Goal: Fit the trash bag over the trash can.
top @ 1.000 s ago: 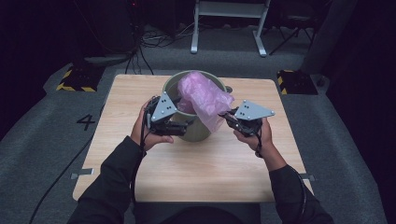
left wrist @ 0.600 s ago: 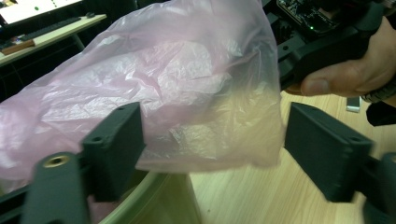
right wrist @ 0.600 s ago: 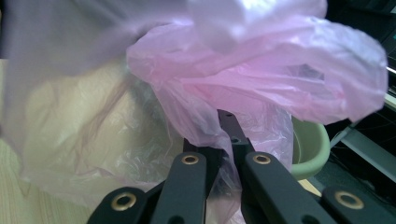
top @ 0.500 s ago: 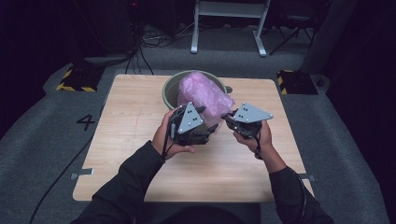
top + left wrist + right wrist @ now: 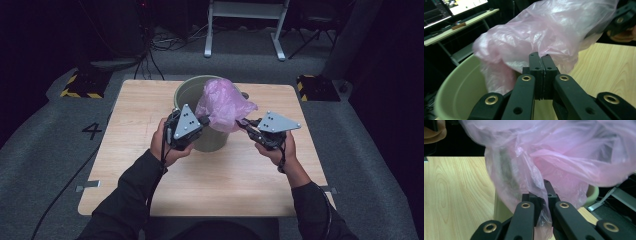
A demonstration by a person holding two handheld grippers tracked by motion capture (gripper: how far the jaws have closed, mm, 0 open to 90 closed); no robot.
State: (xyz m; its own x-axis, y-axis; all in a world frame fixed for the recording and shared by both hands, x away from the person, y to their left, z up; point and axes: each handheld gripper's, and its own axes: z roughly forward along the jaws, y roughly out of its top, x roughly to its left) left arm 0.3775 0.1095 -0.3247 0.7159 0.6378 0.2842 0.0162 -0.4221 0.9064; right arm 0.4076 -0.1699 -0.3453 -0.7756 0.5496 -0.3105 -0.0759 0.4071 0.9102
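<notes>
A thin pink plastic bag (image 5: pixel 225 102) bulges up out of a pale green bucket (image 5: pixel 187 95) at the middle of the wooden table. My left gripper (image 5: pixel 204 120) reaches the bag's lower left edge from the bucket's front. Its jaws have just been closing and now stand together (image 5: pixel 541 56), with the bag's film pinched at their tips. My right gripper (image 5: pixel 240 123) is shut on a fold of the bag's right side, and pink film (image 5: pixel 541 195) hangs between its jaws. The bag (image 5: pixel 544 30) hides the inside of the bucket.
The table (image 5: pixel 240 185) has bare wood in front of the bucket and to both sides. A metal stand and cables lie on the dark floor beyond the far edge. Yellow-black striped blocks sit off the table's far corners.
My left gripper swung right to the bag's front, closed its jaws, then drew back a little left. The right gripper kept still with the bag in it.
</notes>
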